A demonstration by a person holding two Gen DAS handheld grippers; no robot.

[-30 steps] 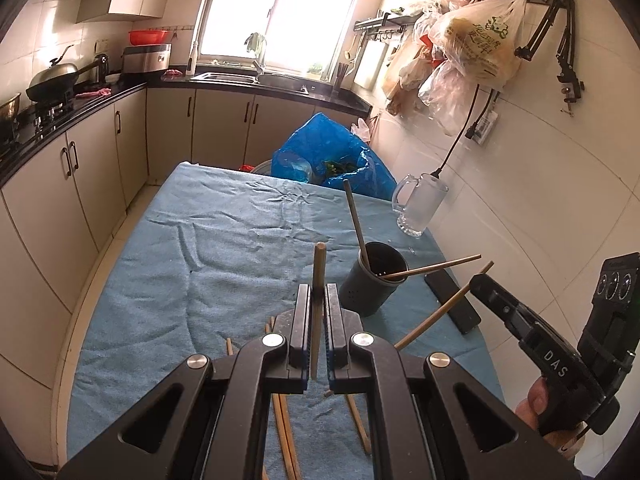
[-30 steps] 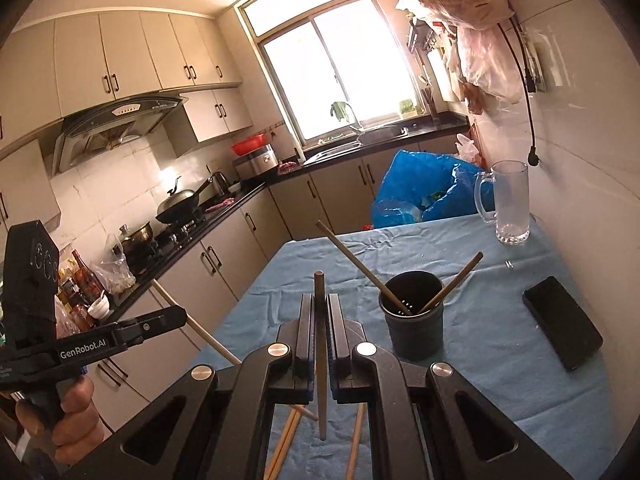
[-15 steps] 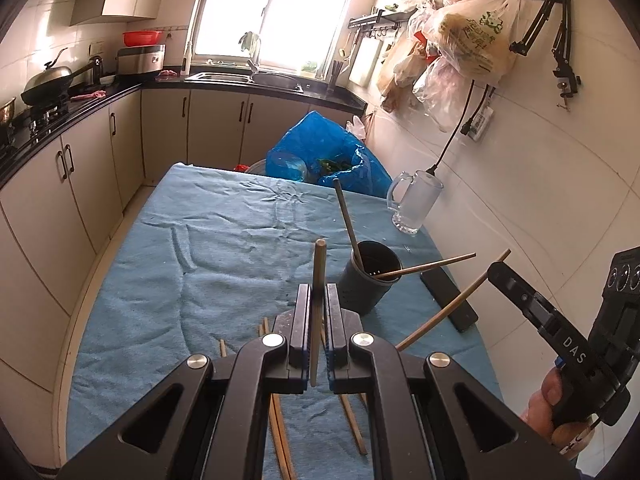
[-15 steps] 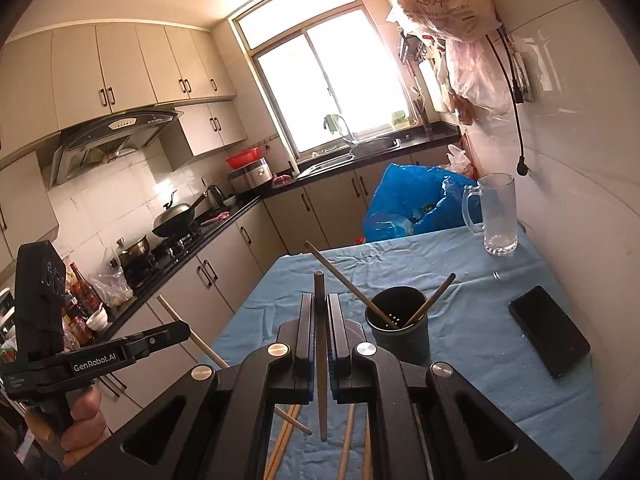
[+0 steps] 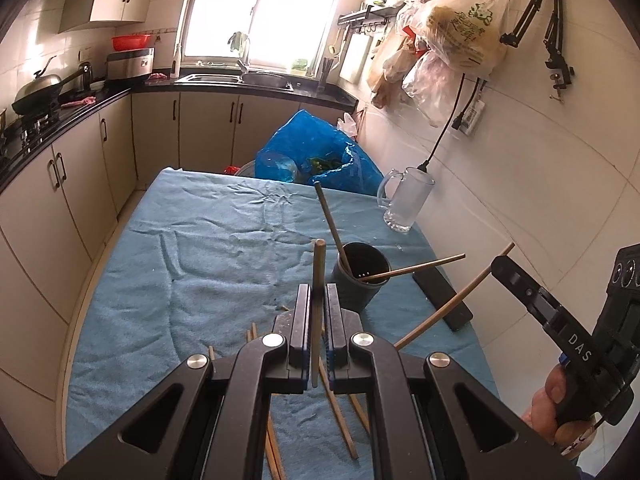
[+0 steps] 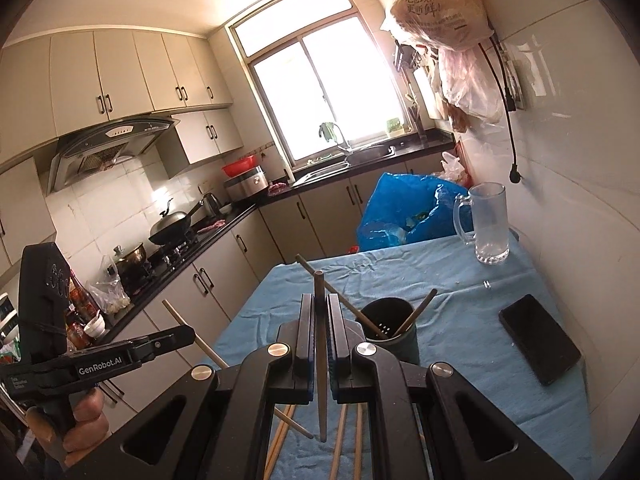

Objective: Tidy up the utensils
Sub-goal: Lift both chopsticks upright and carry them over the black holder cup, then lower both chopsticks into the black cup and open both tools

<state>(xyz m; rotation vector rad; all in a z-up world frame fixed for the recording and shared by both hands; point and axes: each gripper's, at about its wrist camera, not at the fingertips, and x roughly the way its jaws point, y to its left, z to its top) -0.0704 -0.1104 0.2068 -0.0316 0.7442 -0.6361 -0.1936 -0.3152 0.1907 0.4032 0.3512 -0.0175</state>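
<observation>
Both grippers have backed slightly off the dark holder (image 5: 360, 276) since a second ago; left gripper (image 5: 318, 316) and right gripper (image 6: 320, 332) each stay clamped on one chopstick, two already in holder, more loose chopsticks (image 5: 340, 420) on blue cloth (image 5: 180, 260); neither inserted yet

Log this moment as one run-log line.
left gripper: shut on chopstick | right gripper: shut on chopstick | holder: two chopsticks in | loose chopsticks on cloth
</observation>
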